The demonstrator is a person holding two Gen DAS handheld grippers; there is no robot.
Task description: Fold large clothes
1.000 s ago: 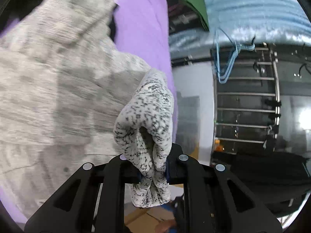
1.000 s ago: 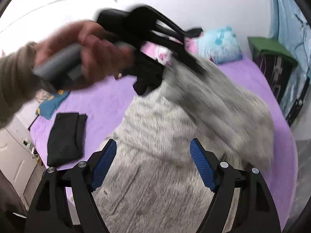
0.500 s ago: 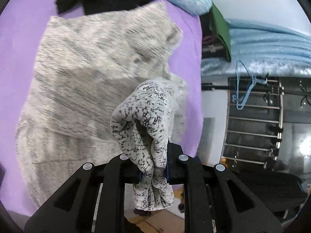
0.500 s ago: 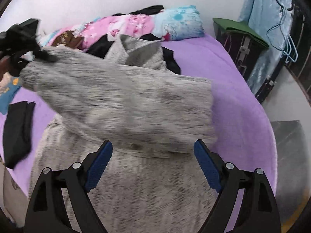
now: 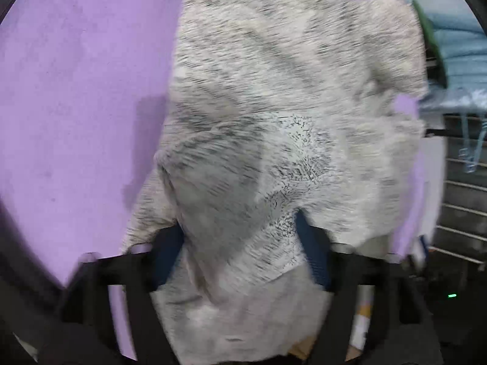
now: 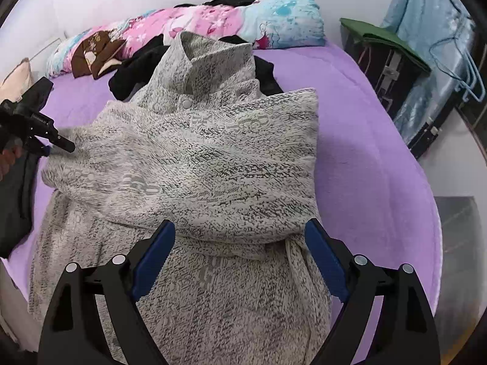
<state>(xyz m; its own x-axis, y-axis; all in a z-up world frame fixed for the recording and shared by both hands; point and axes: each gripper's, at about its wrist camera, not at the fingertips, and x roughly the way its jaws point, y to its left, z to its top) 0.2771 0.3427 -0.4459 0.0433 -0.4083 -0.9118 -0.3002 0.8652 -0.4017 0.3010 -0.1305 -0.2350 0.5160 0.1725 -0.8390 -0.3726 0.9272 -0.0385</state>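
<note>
- Grey-flecked knit jacket (image 6: 194, 164) is lying spread across the purple bed sheet (image 6: 365, 140), collar end toward the pillows (image 6: 213, 27) and hem end toward you.
- You are pointing the left gripper (image 5: 240, 252) steeply down over the bed, its black frame filling the bottom of its own view.
- Its jaws are opening right now, and a bunched fold of the knit is sitting loosely between the blue pads (image 5: 313, 255) (the left wrist view is blurred, so whether the cloth is touching the pads cannot be told).
- From the right wrist view, that same gripper is showing at the left edge of the bed, its black tips at the jacket's edge, with part of your hand (image 6: 7, 158) gripping the handle.
- You are holding the right gripper (image 6: 240, 258) tilted down above the hem end of the jacket, jaws standing wide, nothing pinched between them.
- One side of the jacket is lying folded across the body as a broad band, running from the left gripper to the right edge of the garment.
- Above that band the stand-up collar and a snap button (image 6: 185, 102) are showing.
- Dark clothes (image 6: 137, 67) are lying behind the collar (partly under it), and another dark garment (image 6: 15, 206) is lying at the left edge of the bed.
</note>
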